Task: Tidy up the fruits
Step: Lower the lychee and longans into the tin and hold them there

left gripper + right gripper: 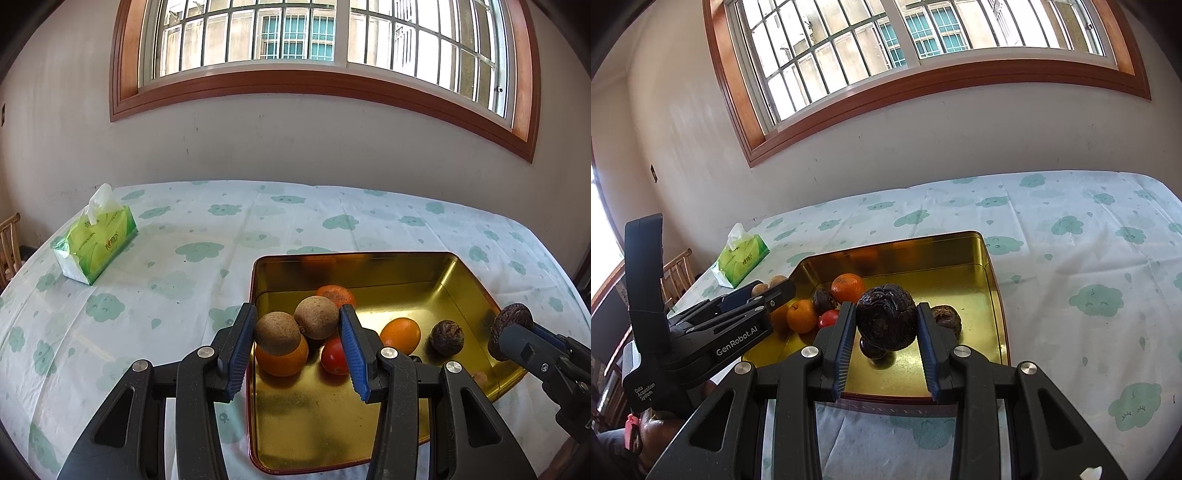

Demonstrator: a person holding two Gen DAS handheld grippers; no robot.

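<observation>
Left tool [297, 334] pinches two rough tan fruits [295, 325]; right tool [886, 341] clamps wrinkled dark fruit [886, 317] over gold tin [982, 306].

The left wrist view looks forward and slightly down along the left tongs [297, 343], close above the near left corner of the gold tin [461, 280], facing the wall and barred window [295, 33] squarely. The right wrist view looks along the right tongs [886, 334] from the tin's [991, 295] near edge, rolled so the window [886, 44] slants, and turned leftward. Both sit low and near over the bench [147, 295]. They share the tin, its fruit, the green tissue pack [96, 240] [742, 260], the clouded cloth [1089, 258], and each shows the other tongs at its side.
</observation>
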